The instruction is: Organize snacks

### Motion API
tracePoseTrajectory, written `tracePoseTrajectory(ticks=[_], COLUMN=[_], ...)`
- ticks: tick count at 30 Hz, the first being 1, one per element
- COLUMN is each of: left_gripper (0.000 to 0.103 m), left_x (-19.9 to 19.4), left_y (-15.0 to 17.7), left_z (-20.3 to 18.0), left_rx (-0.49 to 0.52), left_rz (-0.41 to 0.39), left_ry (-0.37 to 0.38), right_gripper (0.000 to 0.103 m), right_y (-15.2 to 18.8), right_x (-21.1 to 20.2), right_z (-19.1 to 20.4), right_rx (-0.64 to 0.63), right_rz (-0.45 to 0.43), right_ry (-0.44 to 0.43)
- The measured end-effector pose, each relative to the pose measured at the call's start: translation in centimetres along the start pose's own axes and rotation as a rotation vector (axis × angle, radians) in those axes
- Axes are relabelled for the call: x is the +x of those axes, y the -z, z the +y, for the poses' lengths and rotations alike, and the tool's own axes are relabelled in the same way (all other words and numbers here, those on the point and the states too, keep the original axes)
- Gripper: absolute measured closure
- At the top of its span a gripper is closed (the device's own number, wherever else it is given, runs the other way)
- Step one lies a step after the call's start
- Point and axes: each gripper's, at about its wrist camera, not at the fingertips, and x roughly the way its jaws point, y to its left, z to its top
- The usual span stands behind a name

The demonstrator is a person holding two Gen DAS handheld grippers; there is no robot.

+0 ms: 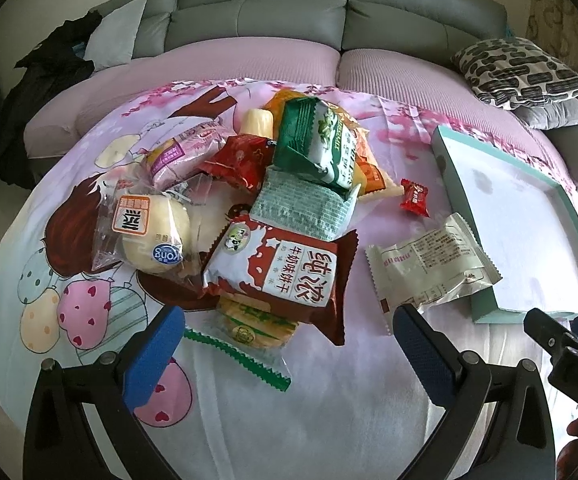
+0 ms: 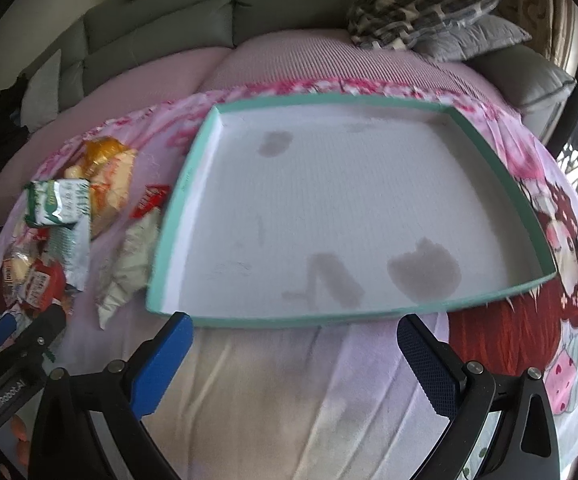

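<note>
A pile of snack packets lies on a pink cartoon cloth: a red-and-white milk biscuit packet (image 1: 285,276), a green packet (image 1: 321,140), a wrapped bun (image 1: 149,232), a green-edged cracker packet (image 1: 249,332). A white packet (image 1: 429,264) and a small red candy (image 1: 413,197) lie apart at the right. A shallow teal-rimmed tray (image 1: 485,312) sits right of them; it fills the right wrist view (image 2: 369,318) and holds nothing. My left gripper (image 1: 285,364) is open and empty just before the pile. My right gripper (image 2: 295,364) is open and empty at the tray's near edge.
A grey sofa (image 1: 265,12) with a pink seat cover stands behind the cloth. Patterned cushions (image 1: 521,68) lie at the right, dark clothing (image 1: 45,92) at the left. The other gripper shows at each view's edge, in the left wrist view (image 1: 569,356) and the right wrist view (image 2: 17,356).
</note>
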Motion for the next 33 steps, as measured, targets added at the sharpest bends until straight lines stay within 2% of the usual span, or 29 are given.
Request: tracePoseTrajectory(ticks=[4, 9, 13, 16, 21, 26, 33], left_gripper=[0.0, 0.0, 0.0, 0.0, 0.0, 0.0, 0.0], left_x=[-0.9, -1.4, -1.5, -1.6, -1.3, -0.1, 1.7], left_y=[-0.6, -0.9, -0.9, -0.7, -0.9, -1.6, -2.9], left_z=[1.5, 4.2, 6.6, 8.7, 12.1, 14.0, 13.6], left_rx=[-0.07, -0.122, -0.183, -0.249, -0.319, -0.372, -0.32], left_rz=[-0.062, -0.106, -0.093, -0.088, -0.085, -0.041, 0.026], left_ry=[0.018, -0.06, -0.099, -0.093, -0.101, -0.079, -0.067], right_gripper=[0.0, 0.0, 0.0, 0.0, 0.0, 0.0, 0.006], right_y=[-0.5, -0.3, -0.3, -0.7, -0.2, 0.4, 0.5], right_x=[-1.2, -2.0, -2.3, -2.0, -0.7, 0.7, 2.8], right_z=[2.3, 7.1, 10.1, 12.2, 15.3, 18.3, 20.1], right_rx=[-0.074, -0.221, -0.266, -0.313, -0.359, -0.422, -0.441], right_rz=[-0.084, -0.148, -0.173, -0.192, -0.149, -0.113, -0.069], right_ry=[-0.081, -0.182, -0.283, -0.298, -0.351, -0.371, -0.374])
